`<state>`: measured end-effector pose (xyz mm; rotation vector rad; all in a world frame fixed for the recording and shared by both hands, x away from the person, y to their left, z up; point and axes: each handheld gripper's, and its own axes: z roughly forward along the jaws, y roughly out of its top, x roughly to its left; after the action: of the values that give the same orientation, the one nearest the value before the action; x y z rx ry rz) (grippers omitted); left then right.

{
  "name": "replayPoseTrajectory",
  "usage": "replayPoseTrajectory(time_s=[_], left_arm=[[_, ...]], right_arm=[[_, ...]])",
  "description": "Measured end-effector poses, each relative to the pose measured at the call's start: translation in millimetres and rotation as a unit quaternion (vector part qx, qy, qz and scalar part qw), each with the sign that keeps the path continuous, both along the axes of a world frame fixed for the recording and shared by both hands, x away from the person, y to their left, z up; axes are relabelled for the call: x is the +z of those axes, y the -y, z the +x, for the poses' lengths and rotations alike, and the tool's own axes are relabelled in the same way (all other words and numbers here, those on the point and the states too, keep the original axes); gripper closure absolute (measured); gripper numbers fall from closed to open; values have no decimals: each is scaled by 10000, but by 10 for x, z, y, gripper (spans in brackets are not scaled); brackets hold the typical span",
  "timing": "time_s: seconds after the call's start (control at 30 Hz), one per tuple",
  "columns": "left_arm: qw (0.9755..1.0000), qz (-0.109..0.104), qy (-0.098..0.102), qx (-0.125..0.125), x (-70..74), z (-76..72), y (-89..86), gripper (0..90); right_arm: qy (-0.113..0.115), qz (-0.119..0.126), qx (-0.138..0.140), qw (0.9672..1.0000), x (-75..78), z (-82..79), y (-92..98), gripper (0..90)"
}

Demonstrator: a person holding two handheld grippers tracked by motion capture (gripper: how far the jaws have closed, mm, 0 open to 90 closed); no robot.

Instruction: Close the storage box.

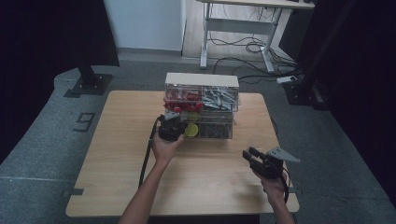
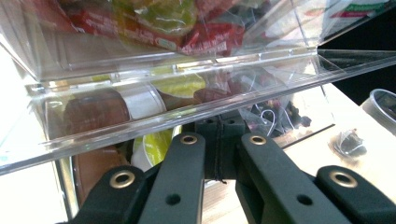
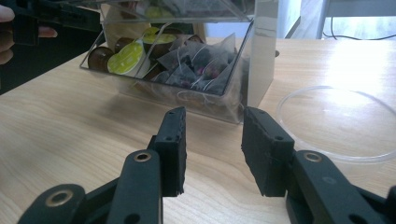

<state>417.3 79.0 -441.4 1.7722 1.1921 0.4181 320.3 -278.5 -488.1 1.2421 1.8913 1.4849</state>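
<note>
Right claw (image 3: 212, 154) nearest the lens: jaws apart, nothing between them, hovering low over the light wooden worktop (image 1: 116, 177). Ahead of it sits the clear acrylic tiered organiser box (image 1: 201, 106), mid-worktop toward the far edge, its lower bin holding coffee capsules with yellow-green lids (image 3: 125, 59) and mesh tea bags (image 3: 198, 67). Left claw (image 2: 217, 142) is clenched at the box's lower front lip, apparently pinching a thin clear flap. I judge the acrylic stiff, slick and crack-prone, the flap light. I'd grip the flap's edge squarely, with little force.
</note>
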Motion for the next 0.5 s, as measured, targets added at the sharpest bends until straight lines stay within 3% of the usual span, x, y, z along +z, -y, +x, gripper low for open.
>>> replayPoseTrajectory(time_s=[0.5], left_arm=[[9999,-47,-114,-27,-139,-83,-57,900]], right_arm=[[-81,-148,88,9998,-70,-13,-117,601]])
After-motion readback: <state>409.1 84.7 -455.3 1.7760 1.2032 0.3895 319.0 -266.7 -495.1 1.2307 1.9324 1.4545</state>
